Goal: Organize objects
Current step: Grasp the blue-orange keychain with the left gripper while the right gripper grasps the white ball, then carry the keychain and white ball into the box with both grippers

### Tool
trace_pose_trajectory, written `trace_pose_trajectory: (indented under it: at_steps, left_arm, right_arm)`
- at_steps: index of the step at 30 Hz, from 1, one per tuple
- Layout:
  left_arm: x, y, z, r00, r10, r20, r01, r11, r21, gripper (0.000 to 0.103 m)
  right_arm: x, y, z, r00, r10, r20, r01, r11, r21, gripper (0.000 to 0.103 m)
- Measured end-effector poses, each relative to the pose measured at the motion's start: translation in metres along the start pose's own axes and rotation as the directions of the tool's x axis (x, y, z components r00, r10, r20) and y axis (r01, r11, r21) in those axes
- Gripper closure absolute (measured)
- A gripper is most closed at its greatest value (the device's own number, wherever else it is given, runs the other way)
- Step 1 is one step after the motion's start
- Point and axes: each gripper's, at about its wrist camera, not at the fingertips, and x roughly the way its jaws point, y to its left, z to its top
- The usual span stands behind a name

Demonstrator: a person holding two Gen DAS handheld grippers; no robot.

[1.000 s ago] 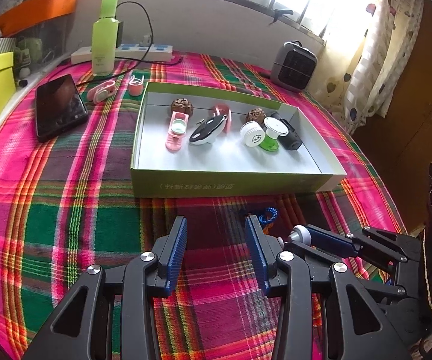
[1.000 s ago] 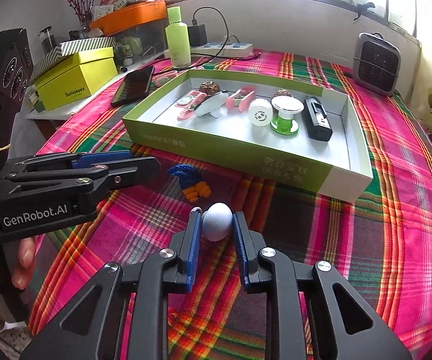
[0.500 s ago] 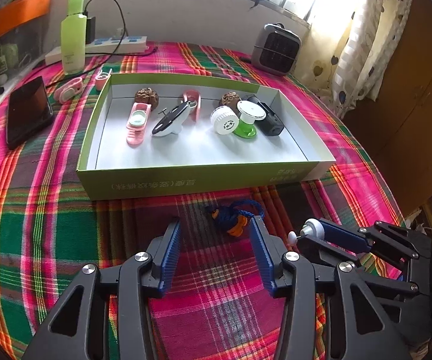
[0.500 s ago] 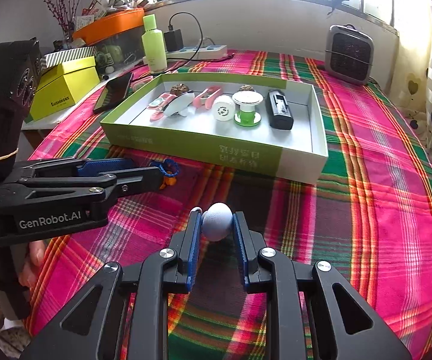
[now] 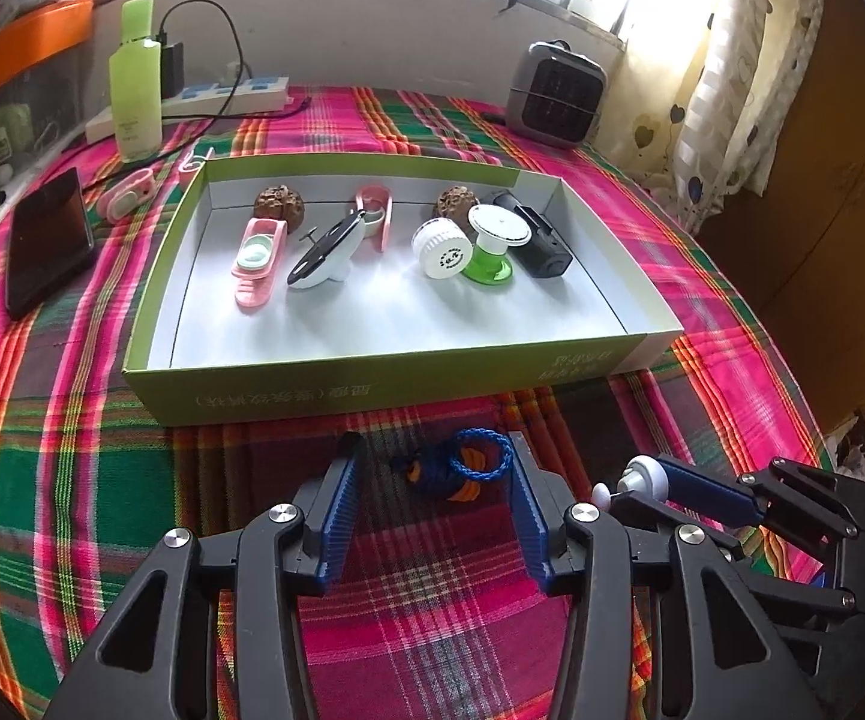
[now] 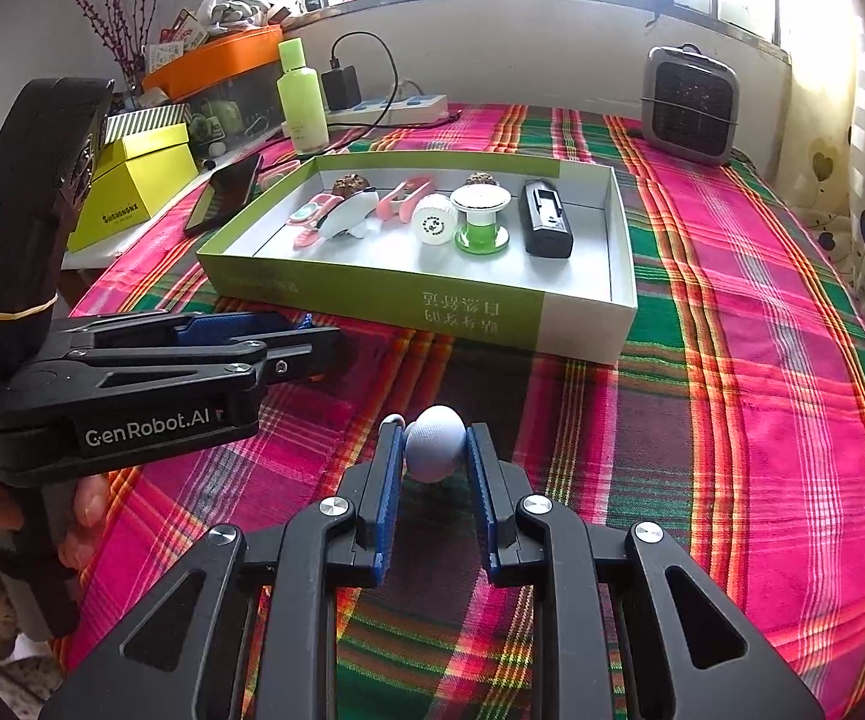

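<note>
A green-sided box (image 5: 288, 399) with a white floor holds several small objects, among them a pink clip (image 5: 258, 258), a white cap (image 5: 441, 246) and a black case (image 5: 534, 234). A blue cord charm with an orange part (image 5: 462, 471) lies on the plaid cloth in front of the box. My left gripper (image 5: 432, 474) is open, its fingertips on either side of the charm. My right gripper (image 6: 432, 450) is shut on a small grey ball (image 6: 435, 441), held above the cloth to the right of the left gripper (image 6: 306, 339). The box also shows in the right wrist view (image 6: 372, 294).
A black phone (image 5: 48, 240), a green bottle (image 5: 135, 84), a power strip (image 5: 222, 96) and a small grey heater (image 5: 555, 93) stand around the box. A yellow box (image 6: 132, 192) sits at the table's left. The table edge drops off on the right.
My left gripper has moved forward until its open fingers flank the blue charm. My right gripper keeps the grey ball and has shifted a little.
</note>
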Motion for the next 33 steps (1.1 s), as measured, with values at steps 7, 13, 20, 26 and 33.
trace_pose_trajectory:
  at_steps: [7, 13, 20, 26, 33]
  left_arm:
    - [0.0004, -0.0013, -0.0009, 1.000, 0.020, 0.008, -0.020, 1.000, 0.004, 0.069]
    - [0.0009, -0.0018, -0.0010, 1.000, 0.019, 0.008, -0.019, 1.000, 0.006, 0.074]
    - [0.0007, -0.0025, -0.0020, 1.000, 0.017, 0.007, -0.017, 1.000, 0.005, 0.081]
    - [-0.0001, -0.0046, -0.0036, 1.000, 0.027, 0.009, -0.027, 1.000, 0.012, 0.081]
    - [-0.0024, -0.0055, -0.0051, 0.999, 0.034, 0.012, -0.034, 0.999, 0.016, 0.082]
  right_arm:
    - [0.0002, -0.0018, 0.0000, 1.000, 0.008, -0.002, -0.008, 1.000, 0.005, 0.080]
    - [0.0003, -0.0021, 0.0004, 1.000, 0.011, -0.001, -0.011, 1.000, 0.006, 0.080]
    - [0.0003, -0.0019, 0.0003, 1.000, 0.011, -0.001, -0.011, 1.000, 0.006, 0.080]
    - [-0.0005, -0.0023, 0.0002, 1.000, 0.012, 0.000, -0.012, 1.000, 0.004, 0.080]
    - [-0.0008, -0.0007, -0.0003, 1.000, 0.013, 0.003, -0.013, 1.000, 0.004, 0.080]
